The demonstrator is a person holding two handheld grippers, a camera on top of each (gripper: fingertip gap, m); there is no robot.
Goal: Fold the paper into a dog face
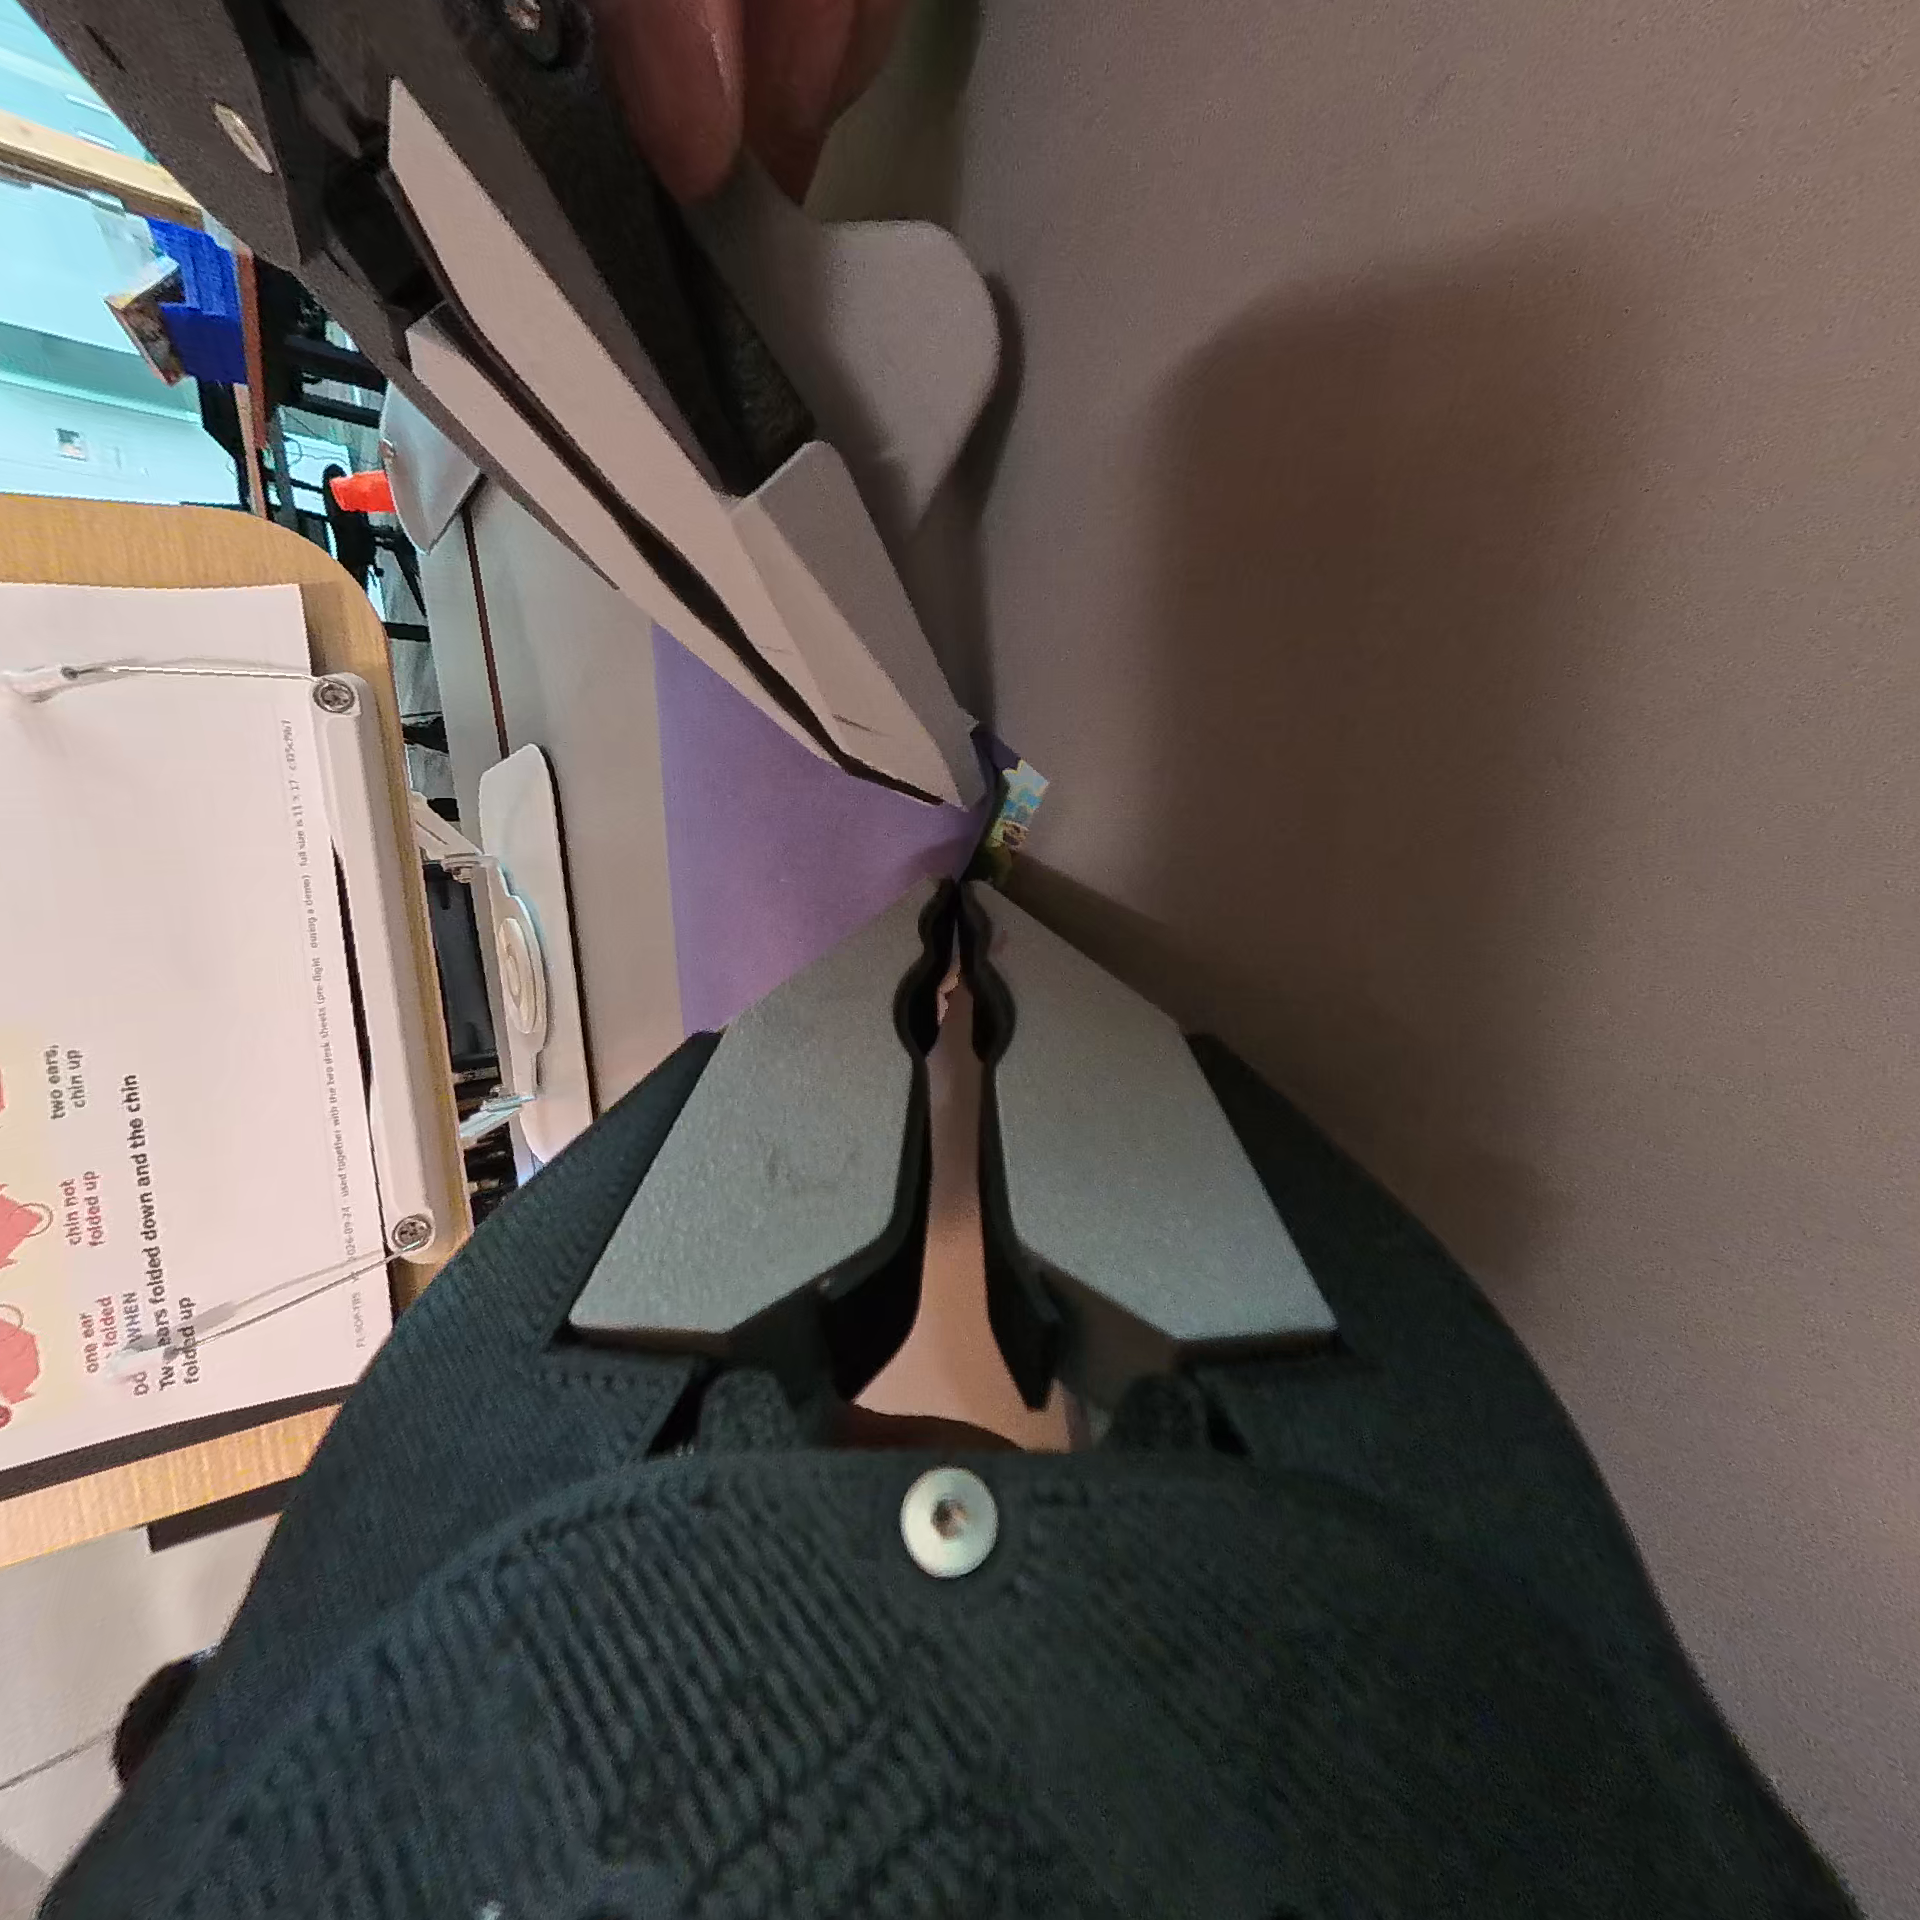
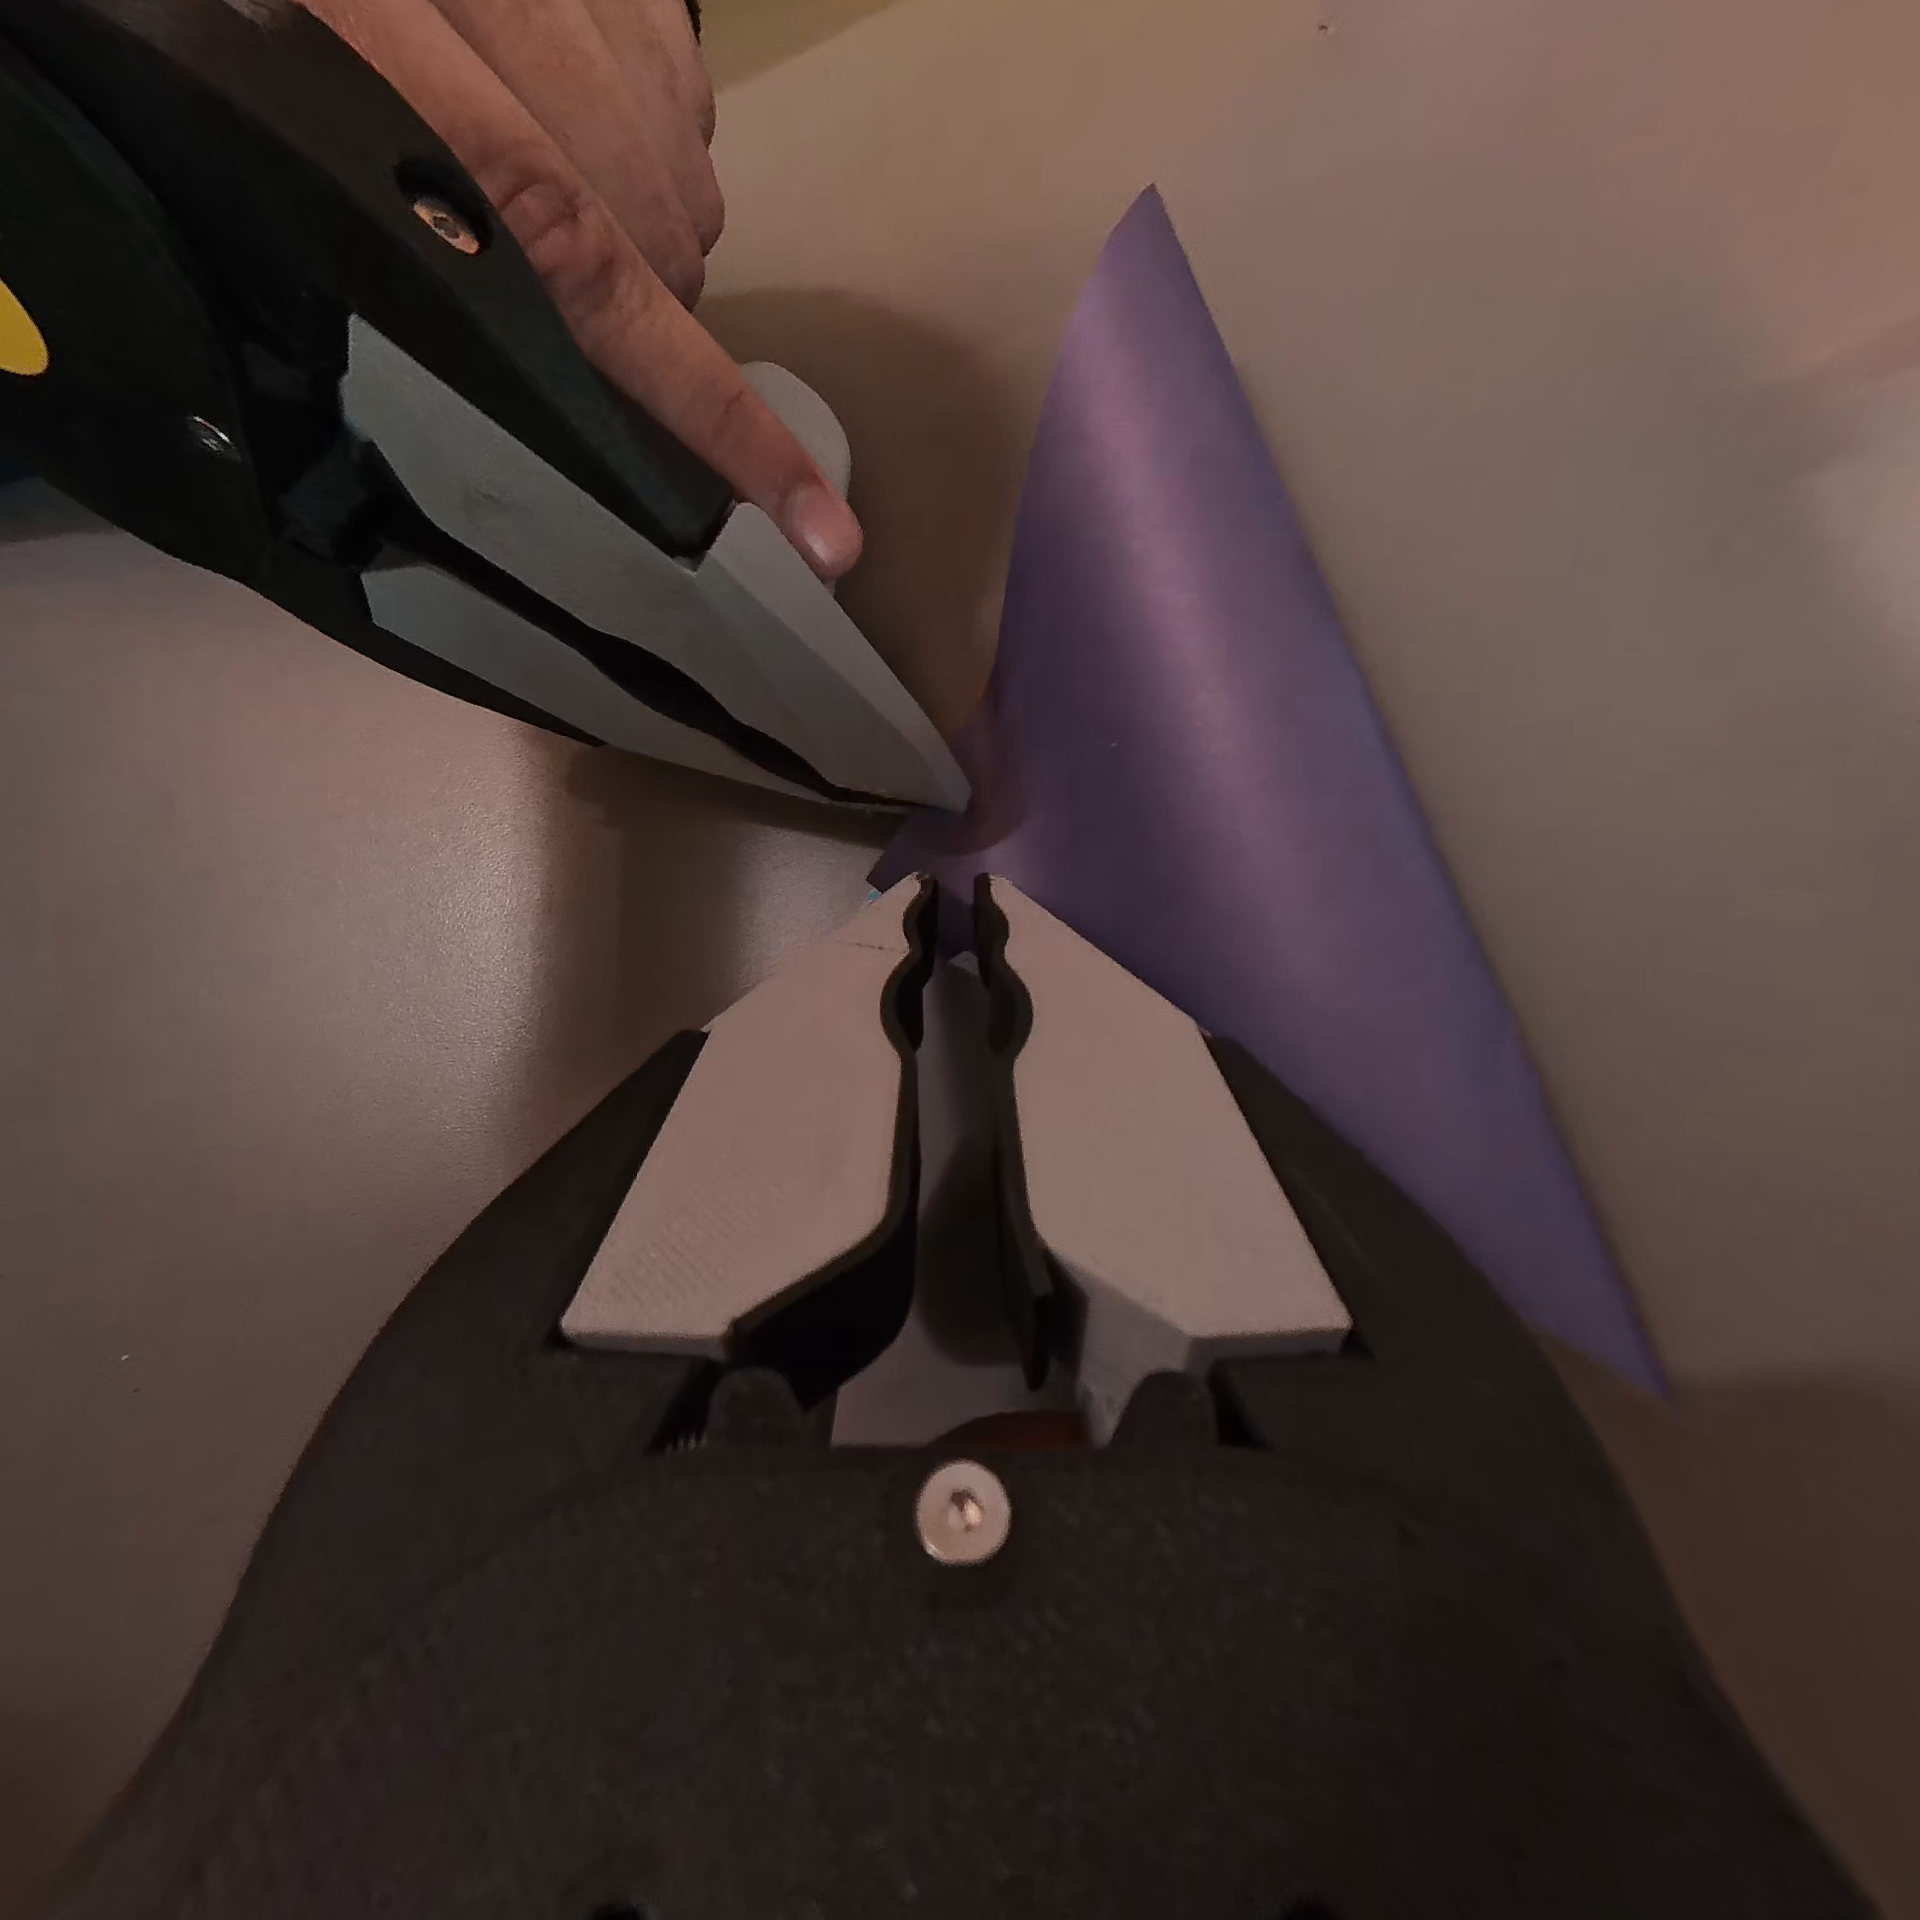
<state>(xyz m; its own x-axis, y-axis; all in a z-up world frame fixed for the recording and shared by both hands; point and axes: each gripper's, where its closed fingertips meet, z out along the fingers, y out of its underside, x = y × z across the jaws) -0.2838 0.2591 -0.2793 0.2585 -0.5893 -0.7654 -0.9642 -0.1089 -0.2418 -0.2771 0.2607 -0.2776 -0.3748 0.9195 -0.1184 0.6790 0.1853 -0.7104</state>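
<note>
the purple paper (image 2: 1226,727) is pinched at one corner by both nearly closed grippers – left gripper (image 1: 961,896), right gripper (image 2: 954,891) – its far edges left free above the bare table (image 2: 260,987).

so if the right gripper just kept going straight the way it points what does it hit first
Most likely the purple paper just ahead of the right gripper: its corner is already between the fingertips, with the left gripper close by.
</note>
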